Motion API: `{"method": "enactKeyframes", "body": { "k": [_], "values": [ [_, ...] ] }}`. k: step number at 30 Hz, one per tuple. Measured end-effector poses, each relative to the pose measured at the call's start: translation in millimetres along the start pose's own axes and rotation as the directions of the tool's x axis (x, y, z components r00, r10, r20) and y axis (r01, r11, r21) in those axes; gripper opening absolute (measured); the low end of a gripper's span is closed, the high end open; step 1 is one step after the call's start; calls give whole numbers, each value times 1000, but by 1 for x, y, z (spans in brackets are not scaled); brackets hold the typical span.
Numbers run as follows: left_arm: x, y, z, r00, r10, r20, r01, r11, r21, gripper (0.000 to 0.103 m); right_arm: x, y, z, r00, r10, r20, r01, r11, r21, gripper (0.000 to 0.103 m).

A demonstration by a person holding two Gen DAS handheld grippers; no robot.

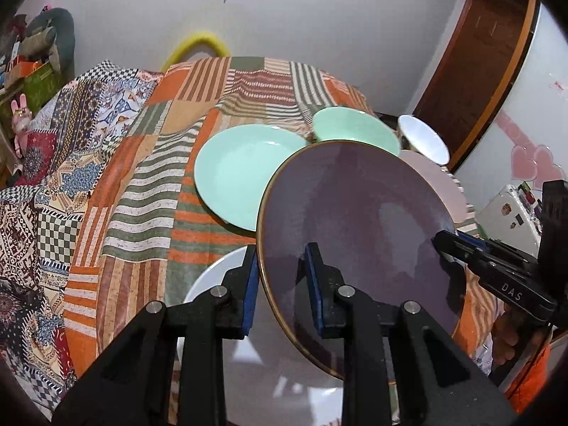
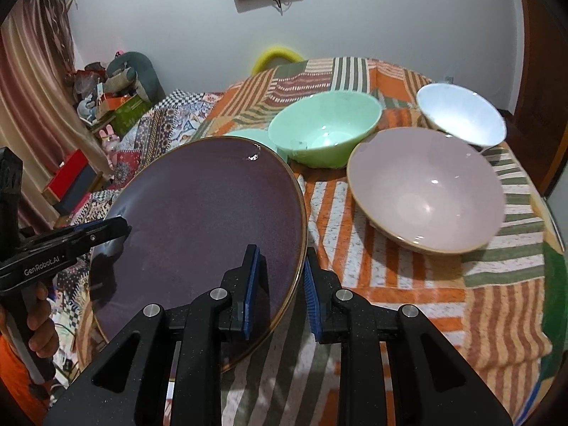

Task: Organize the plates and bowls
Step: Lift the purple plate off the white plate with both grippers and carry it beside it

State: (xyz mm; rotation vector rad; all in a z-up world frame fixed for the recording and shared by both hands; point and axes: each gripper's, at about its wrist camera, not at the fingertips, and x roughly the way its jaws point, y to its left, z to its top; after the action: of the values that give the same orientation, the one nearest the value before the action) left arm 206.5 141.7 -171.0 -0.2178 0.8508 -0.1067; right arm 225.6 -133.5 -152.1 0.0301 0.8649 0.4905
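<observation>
Purple plate (image 1: 355, 234) clamped at nine and three o'clock by left tongs (image 1: 282, 284) and right tongs (image 2: 280, 291), above white plate (image 1: 213, 277).

Striped cloth (image 2: 408, 301) lies bare before pink bowl (image 2: 426, 191); bowls crowd behind

Both grippers are matte black plastic with a faint speckle, blue ribbed pads (image 2: 251, 284) on the fingers and round silver screws (image 1: 155, 307) at the linkage pivots. One shows white "GenRobot.AI" lettering, the other "DAS". The person wears an orange sleeve (image 2: 14, 365).
</observation>
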Motion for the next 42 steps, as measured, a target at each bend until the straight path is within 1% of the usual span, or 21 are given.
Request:
{"method": "enactKeyframes", "body": {
  "k": [5, 10, 21, 31, 42],
  "values": [
    [-22, -21, -5, 1000, -8, 18, 7, 1000, 23, 25, -19, -3, -2, 1000, -6, 27, 6, 1000, 5, 22],
    [-34, -42, -11, 1000, -12, 25, 11, 999, 42, 25, -36, -8, -9, 999, -18, 51, 17, 1000, 13, 22],
    [-44, -88, -28, 1000, -30, -6, 30, 996, 82, 25, -66, -29, -29, 996, -49, 77, 46, 998, 41, 22],
    [-27, -120, -45, 995, -58, -85, 66, 993, 99, 25, -81, -51, -48, 994, -91, 67, 87, 994, 62, 22],
    [12, -141, -63, 980, -60, -188, 81, 991, 104, 25, -76, -87, -75, 993, -115, 10, 113, 988, 105, 22]
  ]
}}
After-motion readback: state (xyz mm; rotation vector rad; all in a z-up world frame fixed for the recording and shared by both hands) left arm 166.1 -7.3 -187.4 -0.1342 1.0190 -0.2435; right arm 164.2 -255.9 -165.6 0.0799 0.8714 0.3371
